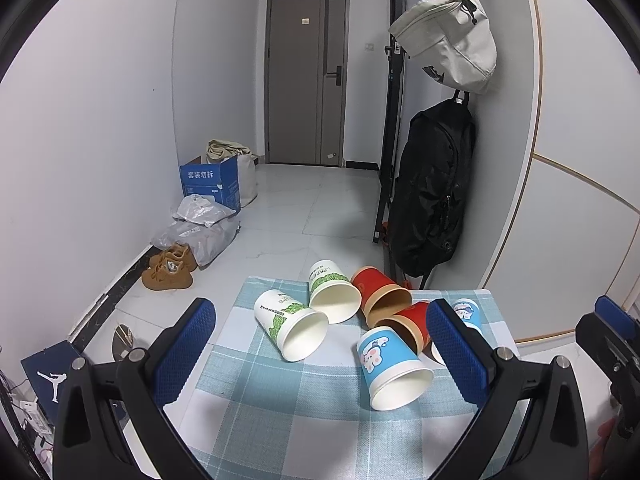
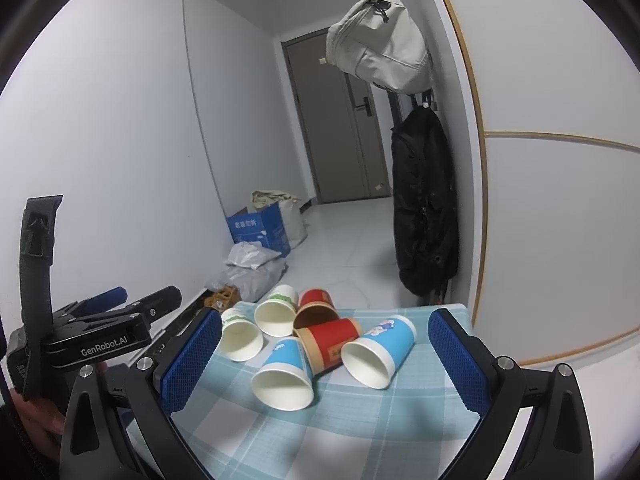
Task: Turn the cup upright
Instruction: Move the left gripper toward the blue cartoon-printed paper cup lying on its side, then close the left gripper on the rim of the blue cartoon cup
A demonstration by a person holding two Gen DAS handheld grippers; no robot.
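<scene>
Six cups lying sideways, clustered on checked surface. Left gripper fingers spread wide, empty, above surface. Right gripper fingers spread wide, empty, near cups.

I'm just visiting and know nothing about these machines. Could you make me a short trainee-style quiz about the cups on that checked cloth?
1. How many paper cups lie on the checked tablecloth?
2. True or false: every cup lies on its side.
3. Which is nearest the right gripper? A red cup; B blue cartoon cups; C green-leaf cups.

Key: 1. Six: two green-leaf, two red, two blue. 2. True. 3. B.
</scene>
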